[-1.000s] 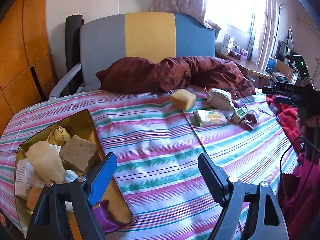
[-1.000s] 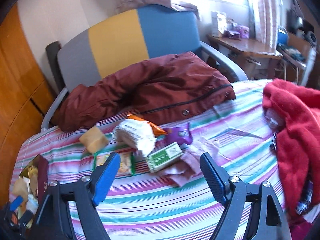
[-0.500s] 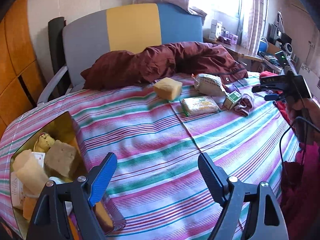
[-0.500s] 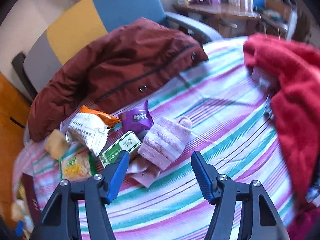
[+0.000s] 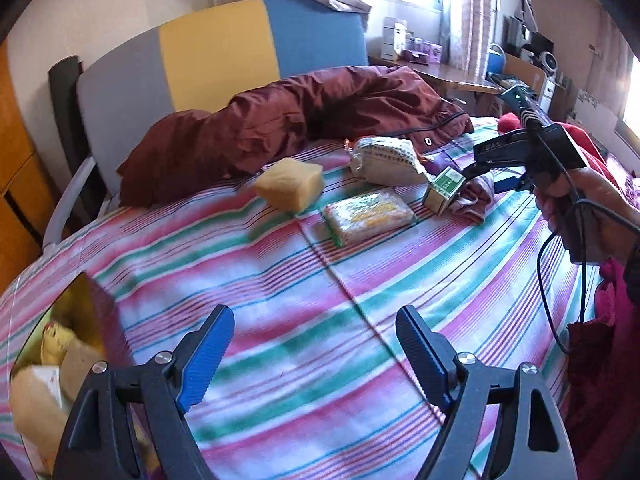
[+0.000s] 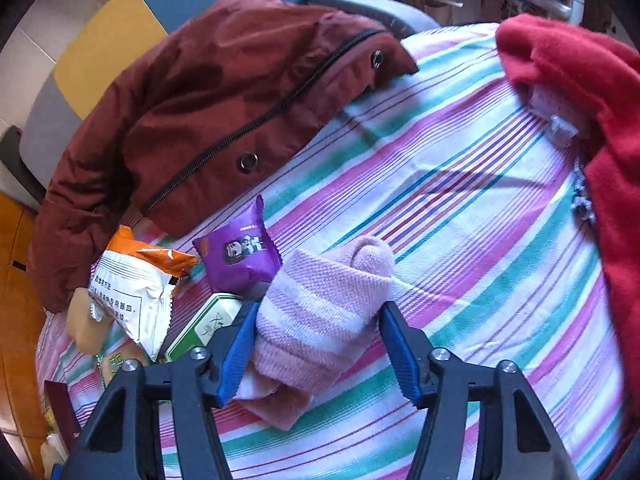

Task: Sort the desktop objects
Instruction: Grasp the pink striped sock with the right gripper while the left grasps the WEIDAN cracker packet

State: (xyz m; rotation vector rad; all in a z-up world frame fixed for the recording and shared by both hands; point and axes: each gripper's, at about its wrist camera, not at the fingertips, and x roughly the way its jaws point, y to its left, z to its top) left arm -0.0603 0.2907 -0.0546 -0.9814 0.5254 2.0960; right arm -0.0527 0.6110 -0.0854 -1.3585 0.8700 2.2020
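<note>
A pink striped sock lies on the striped bedsheet. My right gripper straddles it with its jaws closing; the blue pads stand at the sock's two sides without visibly squeezing it. From the left wrist view the same right gripper hovers over the sock, next to a green box. My left gripper is open over bare sheet, nothing between its fingers. A gold tin with several items sits at its lower left.
Near the sock lie a purple packet, a white and orange packet, a cracker pack and a yellow sponge. A maroon jacket lines the back, a red garment the right. A hand holds the right gripper.
My right gripper has come down over the pink sock and its jaws have narrowed around it. The left gripper has slid away from the gold tin, which now sits further left.
</note>
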